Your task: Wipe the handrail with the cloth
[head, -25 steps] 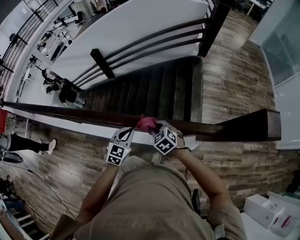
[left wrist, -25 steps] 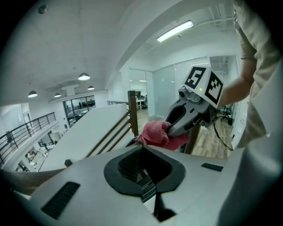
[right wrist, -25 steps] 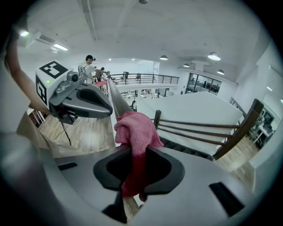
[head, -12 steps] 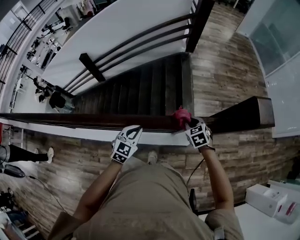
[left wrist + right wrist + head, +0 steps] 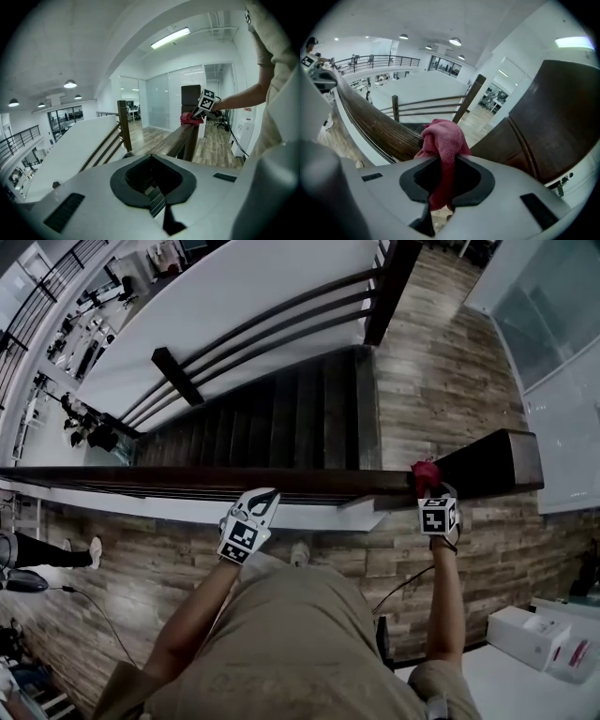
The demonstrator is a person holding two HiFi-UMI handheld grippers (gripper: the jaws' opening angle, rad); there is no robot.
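Observation:
A dark wooden handrail [image 5: 187, 482] runs left to right above a stairwell. A red cloth [image 5: 424, 472] lies on the rail near its right end, where it meets a thick wooden block [image 5: 497, 461]. My right gripper [image 5: 427, 487] is shut on the cloth and presses it to the rail. The right gripper view shows the cloth [image 5: 442, 136] pinched in the right gripper [image 5: 443, 161] against the handrail [image 5: 370, 123]. My left gripper [image 5: 264, 496] is shut and holds nothing, just on the near side of the rail's middle. The left gripper view has the left gripper [image 5: 151, 157], the handrail [image 5: 184, 137] and the cloth [image 5: 191, 119].
Dark stairs [image 5: 281, 423] drop away beyond the rail, with a second railing [image 5: 253, 329] on their far side. Wood flooring [image 5: 441, 371] lies to the right, by a glass wall [image 5: 553, 334]. White boxes [image 5: 539, 652] sit at lower right. People stand far below at left.
My right gripper has slid the cloth to the right along the rail, from near its middle to its right end. The left gripper has stayed about where it was.

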